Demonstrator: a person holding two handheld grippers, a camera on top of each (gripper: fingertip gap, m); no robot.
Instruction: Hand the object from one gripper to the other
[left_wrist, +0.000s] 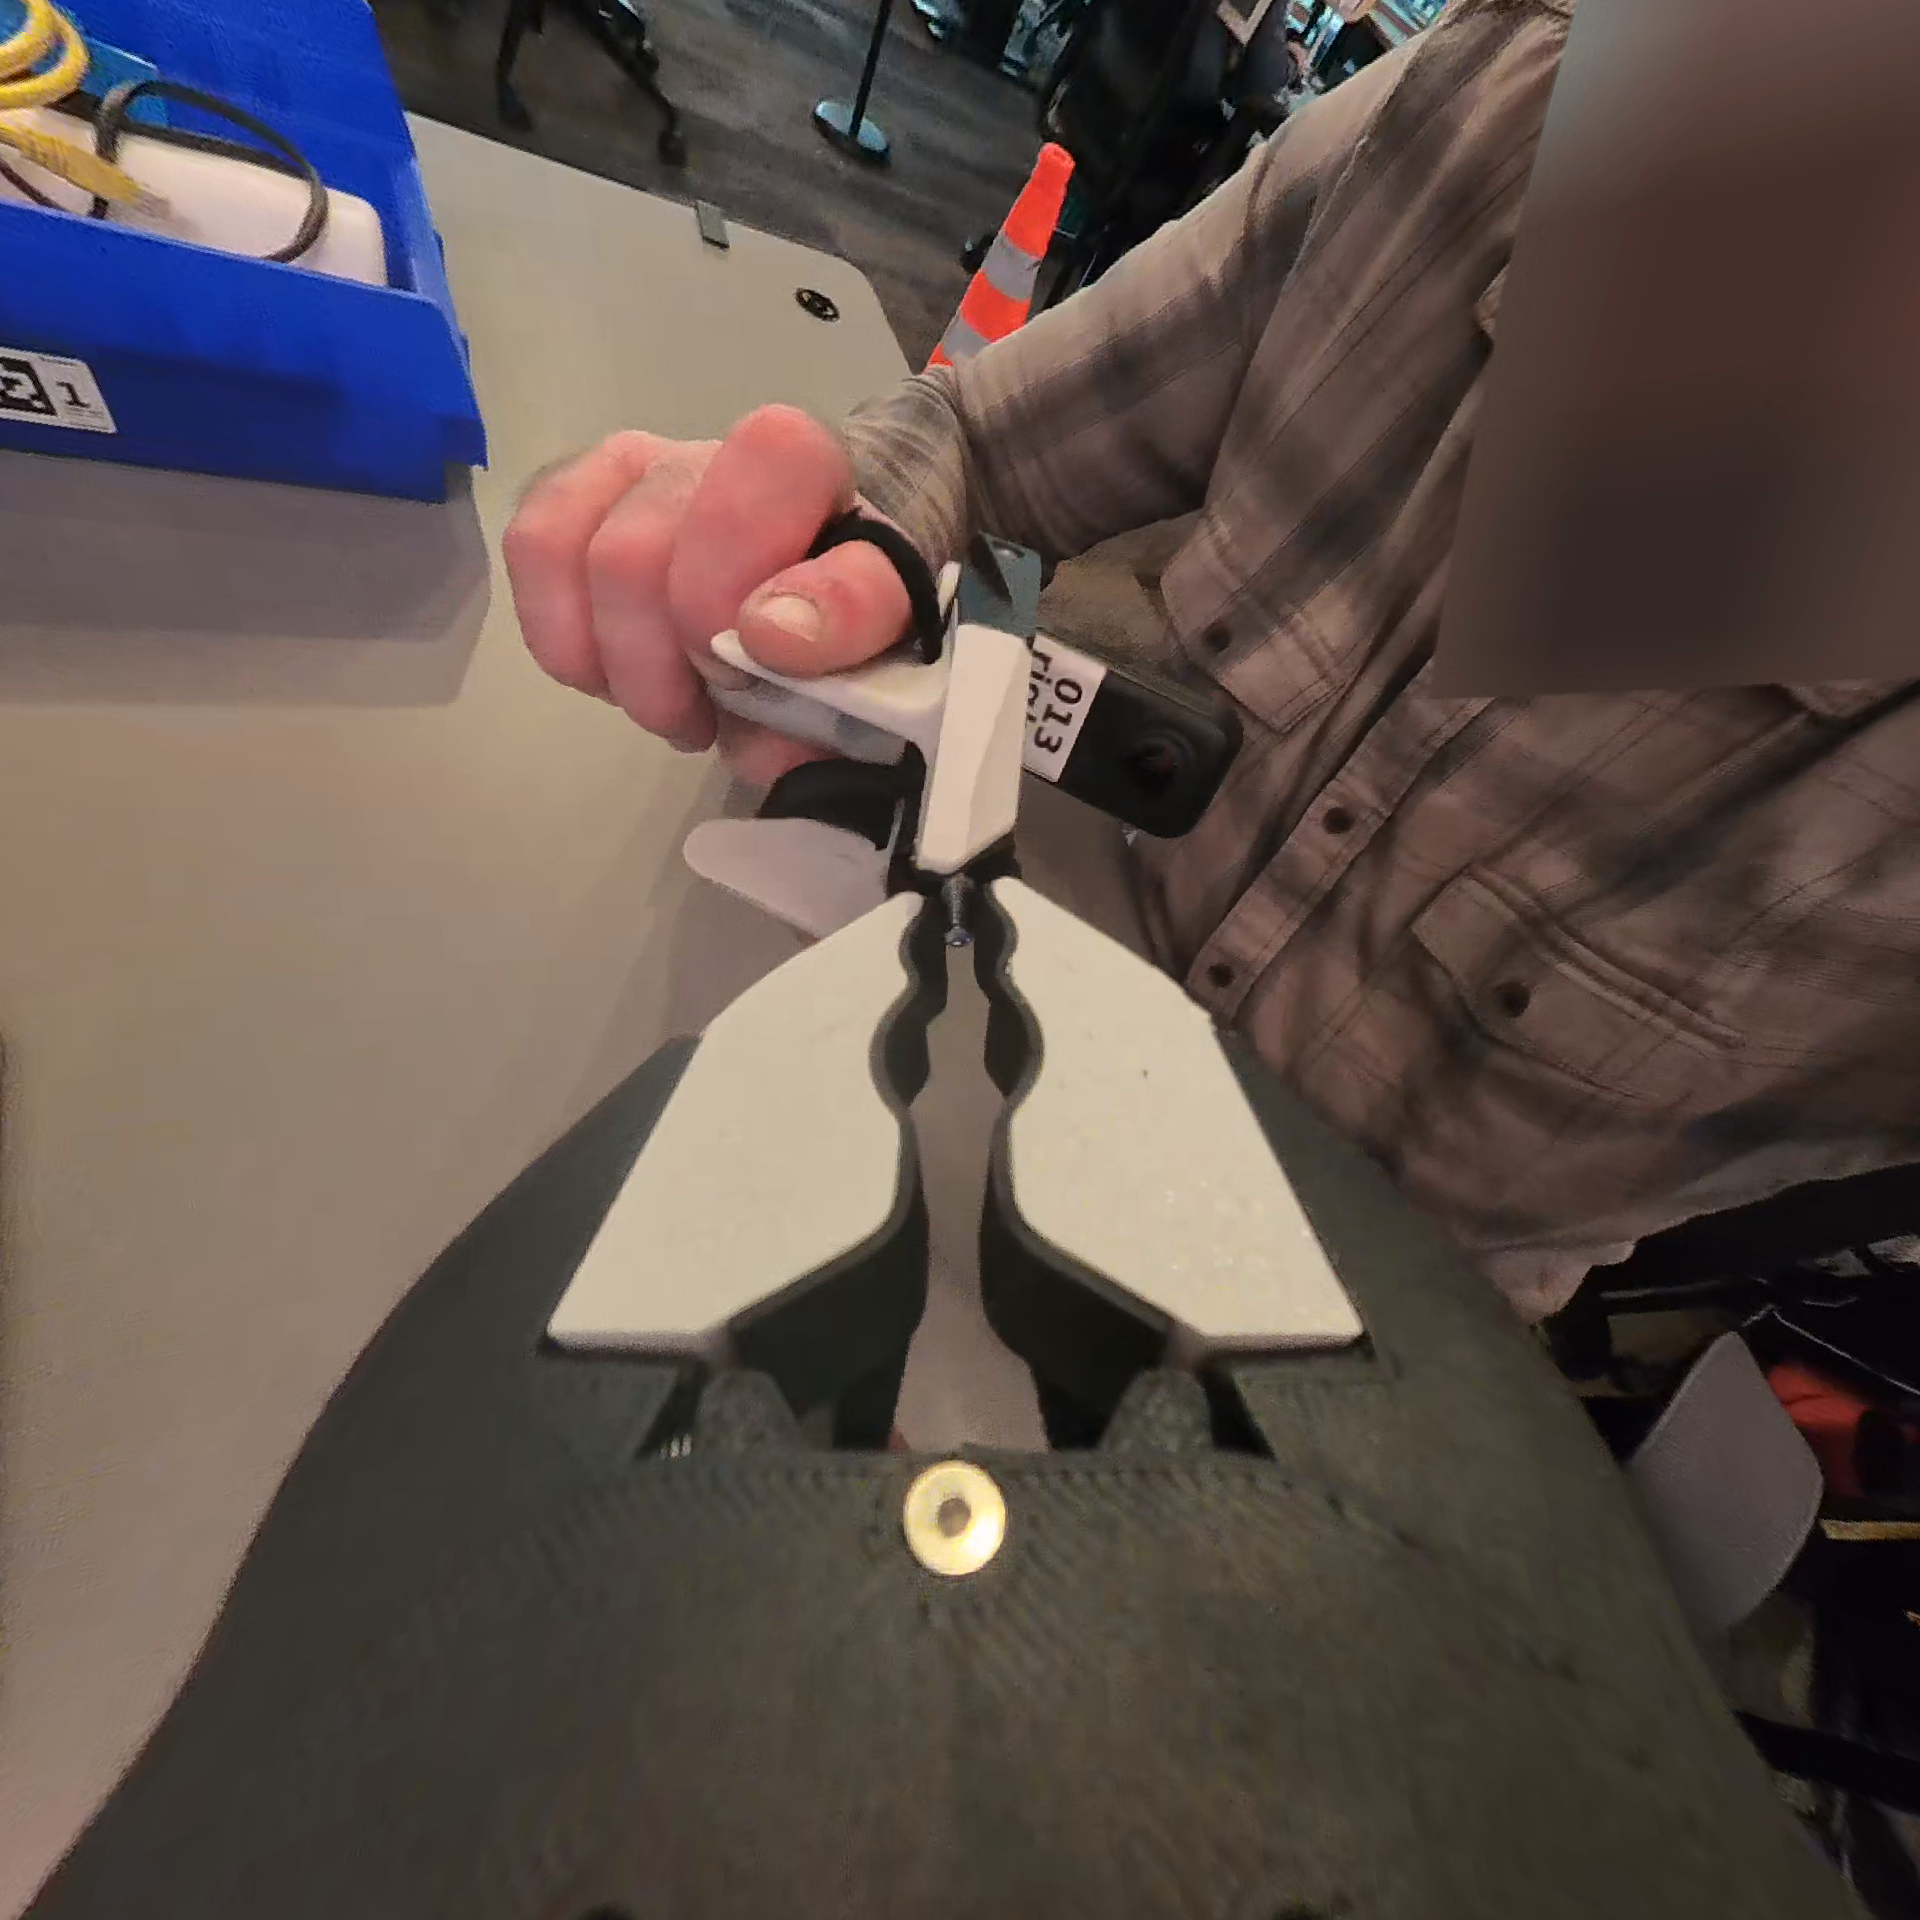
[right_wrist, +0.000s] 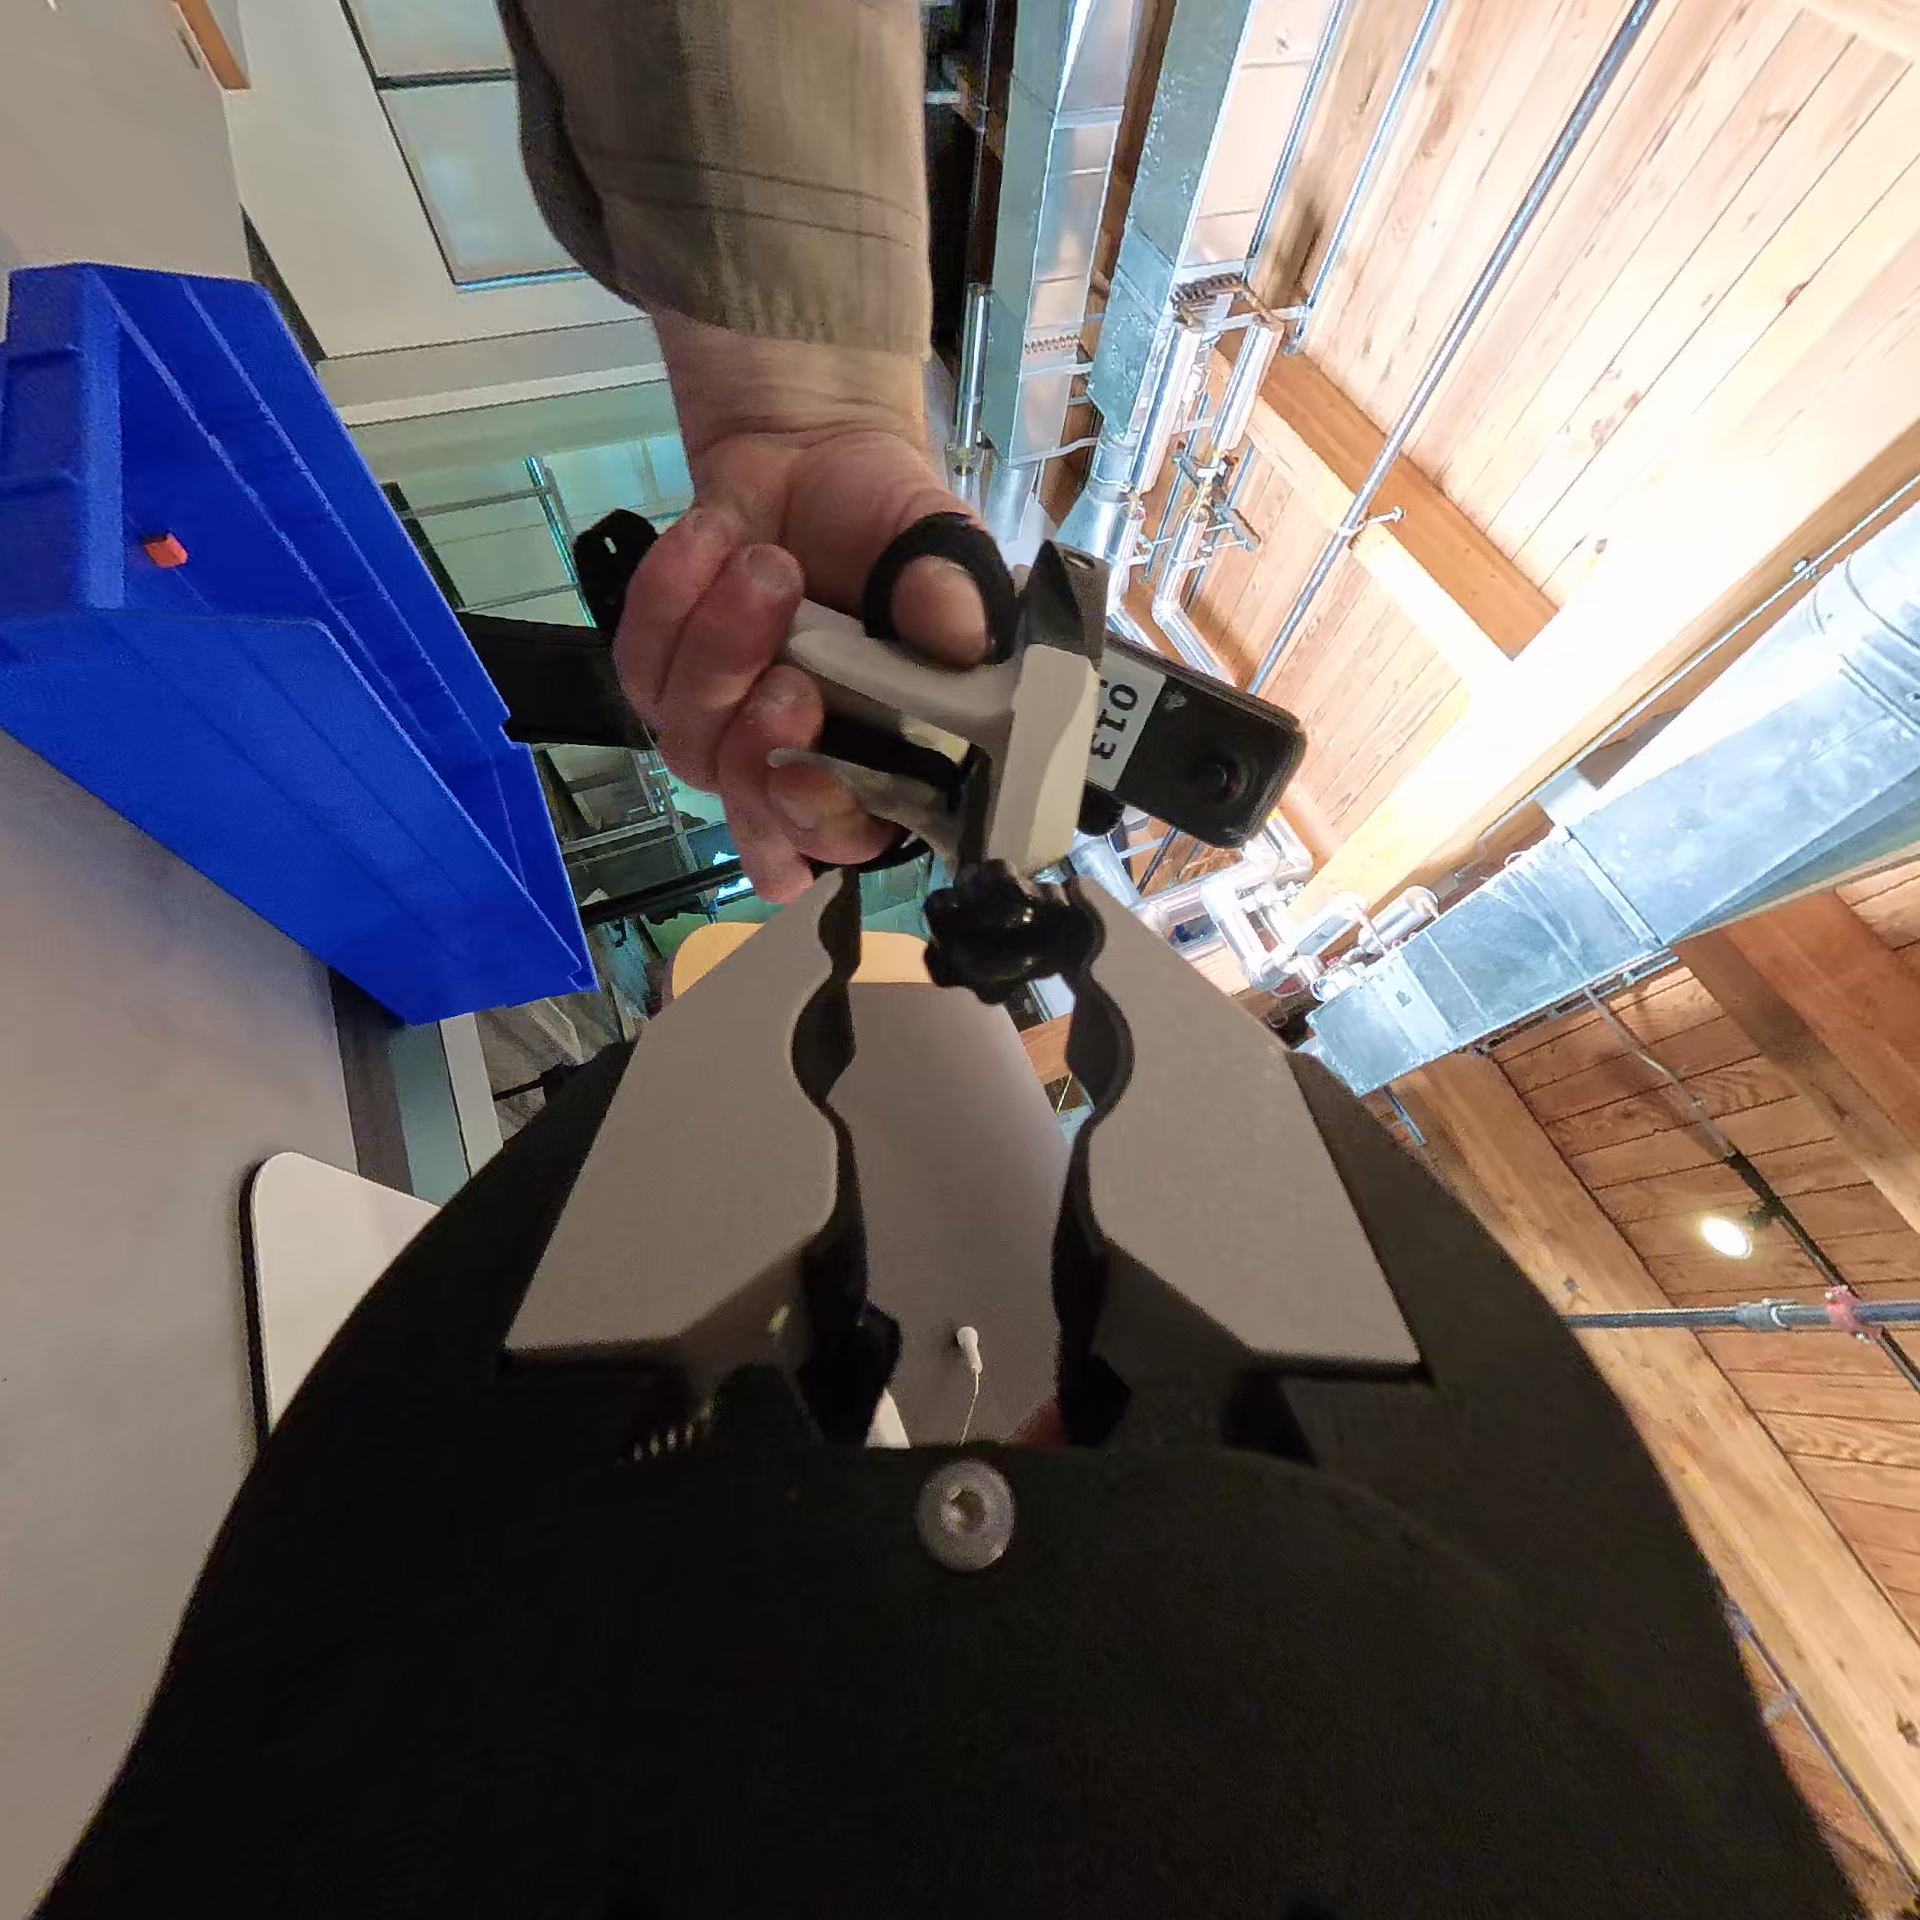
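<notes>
1. Gripping the black star-shaped plastic knob (right_wrist: 1008, 935) by its metal screw stud, the left gripper (left_wrist: 956, 906) is pinching with its fingers almost fully together, which is leaving the knob's head free for the other side to take.
2. The right gripper (right_wrist: 961, 902) is facing it tip to tip, its fingers standing apart on either side of the head and clamping nothing.
3. The knob is sitting between the right fingers, closer to one than the other, in the air above the pale grey counter (left_wrist: 260, 935).
4. The handover is looking ready for the right fingers to squeeze before the left ones let go.
</notes>
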